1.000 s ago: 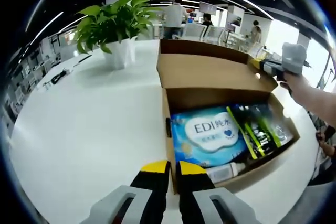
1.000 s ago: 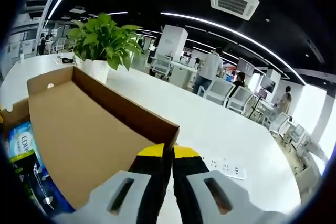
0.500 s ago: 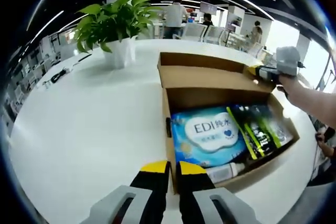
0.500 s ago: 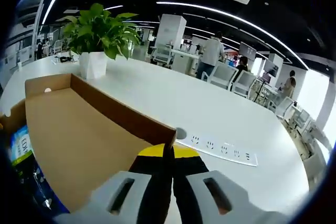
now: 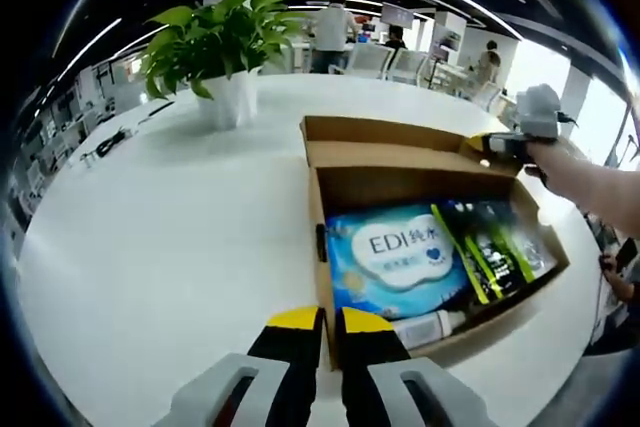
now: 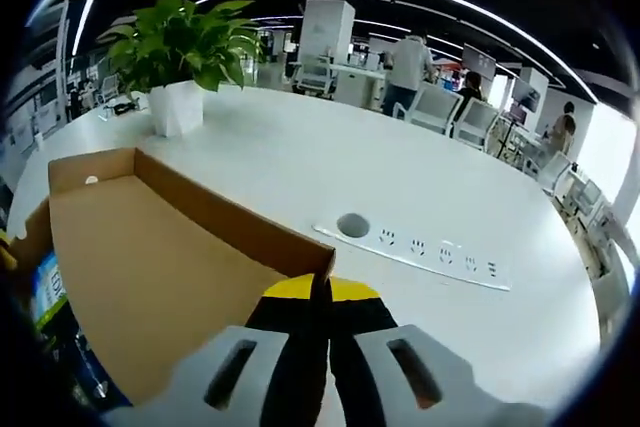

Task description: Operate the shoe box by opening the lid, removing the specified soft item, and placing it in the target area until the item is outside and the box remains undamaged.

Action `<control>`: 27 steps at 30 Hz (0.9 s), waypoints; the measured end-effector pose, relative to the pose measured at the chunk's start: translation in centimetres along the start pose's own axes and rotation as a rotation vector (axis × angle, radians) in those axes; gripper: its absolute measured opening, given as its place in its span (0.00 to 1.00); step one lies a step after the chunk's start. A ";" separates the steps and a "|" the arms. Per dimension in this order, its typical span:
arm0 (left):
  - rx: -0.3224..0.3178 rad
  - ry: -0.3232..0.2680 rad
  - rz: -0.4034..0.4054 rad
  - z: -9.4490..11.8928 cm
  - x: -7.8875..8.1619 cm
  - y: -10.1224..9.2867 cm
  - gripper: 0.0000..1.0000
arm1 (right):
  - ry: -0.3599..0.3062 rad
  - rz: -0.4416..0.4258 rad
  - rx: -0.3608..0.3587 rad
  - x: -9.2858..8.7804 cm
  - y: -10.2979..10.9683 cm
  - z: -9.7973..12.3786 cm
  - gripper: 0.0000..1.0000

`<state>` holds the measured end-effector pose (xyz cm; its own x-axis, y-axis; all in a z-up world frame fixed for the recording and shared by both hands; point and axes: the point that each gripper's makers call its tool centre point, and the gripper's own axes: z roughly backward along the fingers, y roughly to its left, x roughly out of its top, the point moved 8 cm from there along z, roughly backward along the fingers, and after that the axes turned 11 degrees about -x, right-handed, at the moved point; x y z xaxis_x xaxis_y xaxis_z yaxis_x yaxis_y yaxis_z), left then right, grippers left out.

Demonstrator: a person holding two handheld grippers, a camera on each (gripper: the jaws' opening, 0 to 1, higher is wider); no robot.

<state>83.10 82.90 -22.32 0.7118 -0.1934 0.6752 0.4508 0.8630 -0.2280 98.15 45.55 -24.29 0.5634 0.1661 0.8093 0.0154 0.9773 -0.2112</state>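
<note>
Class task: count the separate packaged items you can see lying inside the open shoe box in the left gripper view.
3. A blue EDI pack lies at the left, a dark green-striped packet at the right, and a white tube along the near wall. More may be hidden underneath.

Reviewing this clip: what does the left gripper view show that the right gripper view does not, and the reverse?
Left gripper view alone: the box's full contents, a blue EDI tissue pack, dark green-striped packets and a white tube, plus the right gripper pinching the lid's corner, seen from outside. Right gripper view alone: the white power strip set in the table and a round grommet beside it. Both share the open cardboard shoe box, its lid folded back, the potted plant and the white table.
</note>
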 end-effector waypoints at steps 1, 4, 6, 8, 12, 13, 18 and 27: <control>0.000 0.000 0.000 0.0 0.0 0.0 0.06 | 0.010 -0.009 0.004 0.0 0.0 -0.1 0.01; 0.001 -0.002 0.001 0.0 0.0 0.0 0.06 | 0.044 -0.015 0.014 -0.4 0.0 -0.1 0.01; 0.001 -0.002 0.003 0.0 -0.1 0.0 0.06 | 0.062 -0.014 0.019 -0.5 0.1 -0.2 0.01; 0.001 -0.004 0.004 0.1 -0.1 -0.2 0.06 | 0.090 -0.032 0.025 -0.7 0.0 -0.1 0.01; 0.003 -0.005 0.003 0.0 -0.1 -0.2 0.06 | 0.136 -0.045 0.042 -0.8 -0.2 -0.8 0.01; 0.003 -0.007 0.004 0.0 -0.1 -0.2 0.06 | 0.146 -0.047 0.045 -0.9 -0.2 -1.0 0.01; 0.002 -0.009 0.006 0.0 -0.1 -0.2 0.06 | 0.177 -0.059 0.059 -1.2 -0.3 -1.1 0.02; 0.000 -0.014 0.007 0.0 -0.1 -0.1 0.06 | 0.183 -0.070 0.077 -1.2 0.1 -0.6 0.07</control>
<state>82.98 82.83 -22.42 0.7075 -0.1808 0.6832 0.4457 0.8644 -0.2328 97.95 45.36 -25.63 0.7038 0.0776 0.7061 0.0004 0.9940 -0.1096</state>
